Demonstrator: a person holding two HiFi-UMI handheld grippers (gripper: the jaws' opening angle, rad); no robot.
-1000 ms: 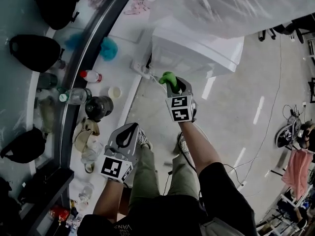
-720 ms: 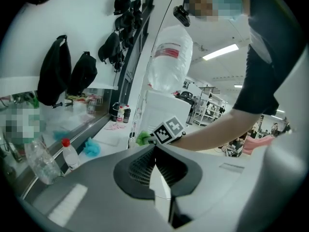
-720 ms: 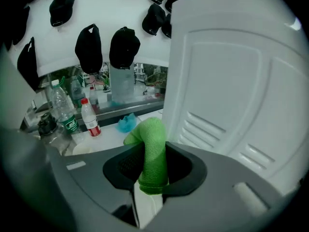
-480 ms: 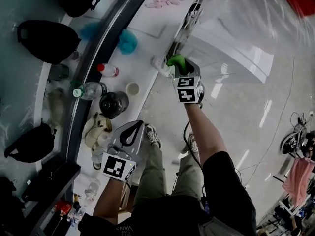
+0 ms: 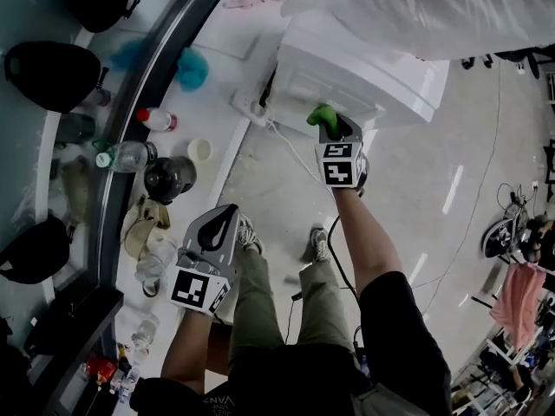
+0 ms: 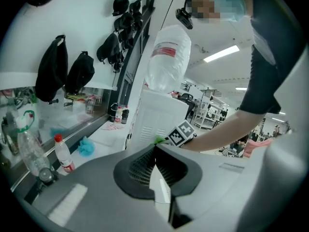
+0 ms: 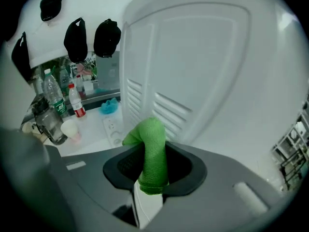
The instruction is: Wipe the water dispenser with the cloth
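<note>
**Green cloth held up to the dispenser's louvred panel**

The right gripper (image 7: 150, 180) has its jaws clamped on a green cloth (image 7: 153, 149). The cloth stands up out of the jaws as a rolled wad with its top bent over to one side. It is raised to the white water dispenser (image 7: 193, 76), in front of the slatted vents low on the panel. No view settles whether the cloth touches the panel or stops just short of it.

In the head view the right gripper (image 5: 334, 128) is stretched forward at arm's length. The cloth (image 5: 323, 113) sits against the lower edge of the dispenser (image 5: 364, 68), and the large clear bottle (image 5: 416, 7) is mounted on top of the dispenser.

The left gripper (image 6: 155, 148) has its jaws pressed together with nothing between them. It is held back near the person's left knee (image 5: 227, 215), well apart from the dispenser.

A white ledge (image 5: 230, 59) runs along the wall on the person's left. A power strip (image 5: 247, 104) lies at the ledge's edge, just beside the dispenser. Further along the ledge are a teal scrubber (image 5: 191, 68), a red-capped bottle (image 5: 156, 120), a small cup (image 5: 201, 150), a green-capped bottle (image 5: 121, 156) and a dark jar (image 5: 169, 178). Black bags (image 5: 52, 76) hang on the wall above the ledge
</note>
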